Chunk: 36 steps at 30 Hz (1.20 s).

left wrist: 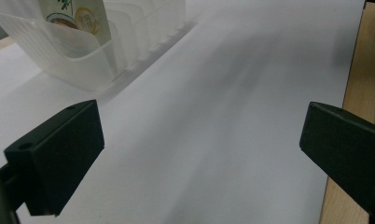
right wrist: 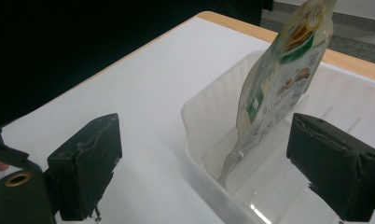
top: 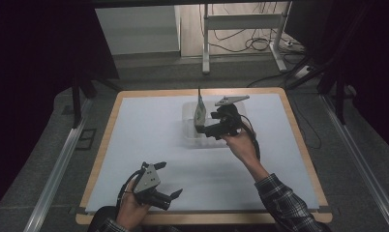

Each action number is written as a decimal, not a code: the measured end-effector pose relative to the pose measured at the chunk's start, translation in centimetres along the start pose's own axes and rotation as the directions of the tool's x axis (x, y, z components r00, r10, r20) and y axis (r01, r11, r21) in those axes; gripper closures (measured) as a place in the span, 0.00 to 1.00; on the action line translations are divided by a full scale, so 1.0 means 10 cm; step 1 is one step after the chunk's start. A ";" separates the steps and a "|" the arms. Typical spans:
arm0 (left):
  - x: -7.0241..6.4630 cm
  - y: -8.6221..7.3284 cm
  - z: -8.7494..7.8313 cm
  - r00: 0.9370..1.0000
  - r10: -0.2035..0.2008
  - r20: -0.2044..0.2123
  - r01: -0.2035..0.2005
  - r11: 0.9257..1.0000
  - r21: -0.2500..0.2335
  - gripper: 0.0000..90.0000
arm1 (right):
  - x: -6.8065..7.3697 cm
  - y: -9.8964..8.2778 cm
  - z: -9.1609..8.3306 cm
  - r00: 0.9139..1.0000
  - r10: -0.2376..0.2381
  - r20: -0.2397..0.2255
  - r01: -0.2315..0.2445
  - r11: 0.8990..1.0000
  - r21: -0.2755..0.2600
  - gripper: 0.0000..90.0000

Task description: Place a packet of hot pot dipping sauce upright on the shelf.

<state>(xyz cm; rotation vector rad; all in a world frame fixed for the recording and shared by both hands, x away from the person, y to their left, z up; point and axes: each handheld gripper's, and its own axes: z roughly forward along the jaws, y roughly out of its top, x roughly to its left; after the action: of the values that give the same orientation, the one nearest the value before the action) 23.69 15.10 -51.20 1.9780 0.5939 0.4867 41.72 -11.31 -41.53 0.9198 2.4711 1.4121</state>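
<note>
A clear plastic rack (top: 188, 133) with dividers stands on the white table mat, back of centre. A white-and-green food pouch (top: 200, 110) stands upright in its left end. My right gripper (top: 202, 128) is at the rack's near side, pointing left at the pouch. In the right gripper view its jaws (right wrist: 204, 158) stand wide apart; the pouch (right wrist: 279, 79) rises ahead between them, untouched, inside the rack's wall (right wrist: 199, 116). My left gripper (top: 172, 179) rests near the front edge, open and holding nothing (left wrist: 199, 149). It looks toward the rack (left wrist: 78, 65) and pouch (left wrist: 78, 16).
The white mat (top: 149, 145) covers a table with a wooden rim (left wrist: 358, 84). Beyond the far edge stand metal frame legs and floor cables (top: 241, 34). Dark curtains hang on both sides.
</note>
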 end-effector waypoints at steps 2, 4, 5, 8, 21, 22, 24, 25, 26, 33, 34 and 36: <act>0.00 0.00 0.00 1.000 0.003 -0.001 -0.003 1.000 0.000 0.00 | 0.00 -0.01 -0.01 1.000 -0.002 0.000 0.002 1.000 0.000 0.12; 0.00 0.00 0.00 1.000 0.000 -0.001 0.000 1.000 -0.001 0.00 | 0.01 -0.05 -0.02 1.000 -0.009 0.002 0.009 1.000 -0.001 0.12; 0.00 0.00 0.00 1.000 -0.001 -0.001 0.001 1.000 -0.001 0.00 | 0.01 -0.06 -0.03 1.000 -0.011 0.004 0.011 1.000 0.002 0.12; 0.00 0.00 0.00 1.000 -0.001 -0.002 0.001 1.000 -0.003 0.00 | 0.02 -0.10 -0.04 1.000 -0.019 0.008 0.019 1.000 0.004 0.12; -0.01 0.00 0.00 1.000 0.005 -0.003 -0.004 1.000 0.005 0.00 | 0.03 -0.24 -0.10 0.998 -0.051 0.024 0.050 0.998 0.024 0.10; -0.01 0.00 0.00 1.000 0.006 -0.002 -0.006 1.000 0.006 0.00 | 0.03 -0.25 -0.10 0.998 -0.050 0.023 0.049 0.998 0.029 0.10; -0.01 0.00 0.00 1.000 0.006 -0.001 -0.006 1.000 0.007 0.00 | 0.03 -0.27 -0.11 0.998 -0.059 0.024 0.059 0.998 0.032 0.09; -0.01 0.00 0.00 1.000 0.006 -0.001 -0.006 1.000 0.007 0.00 | 0.03 -0.27 -0.11 0.998 -0.059 0.024 0.059 0.998 0.032 0.09; -0.01 0.00 0.00 1.000 0.006 -0.002 -0.006 1.000 0.007 0.00 | 0.03 -0.28 -0.11 0.998 -0.063 0.025 0.062 0.998 0.032 0.09; -0.01 0.00 0.00 1.000 0.010 -0.001 -0.010 1.000 0.009 0.00 | 0.05 -0.32 -0.14 0.996 -0.082 0.020 0.081 0.996 0.043 0.08; -0.01 0.00 0.00 1.000 0.010 -0.001 -0.010 1.000 0.009 0.00 | 0.05 -0.32 -0.14 0.996 -0.082 0.018 0.081 0.996 0.045 0.07; -0.01 0.00 0.00 1.000 0.010 -0.001 -0.010 1.000 0.009 0.00 | 0.05 -0.34 -0.14 0.996 -0.087 0.016 0.086 0.995 0.048 0.07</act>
<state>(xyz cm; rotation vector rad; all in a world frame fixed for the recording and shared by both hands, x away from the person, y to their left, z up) 23.63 15.01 -51.22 1.9902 0.5884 0.4919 39.29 -13.29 -43.46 0.8194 2.5088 1.3172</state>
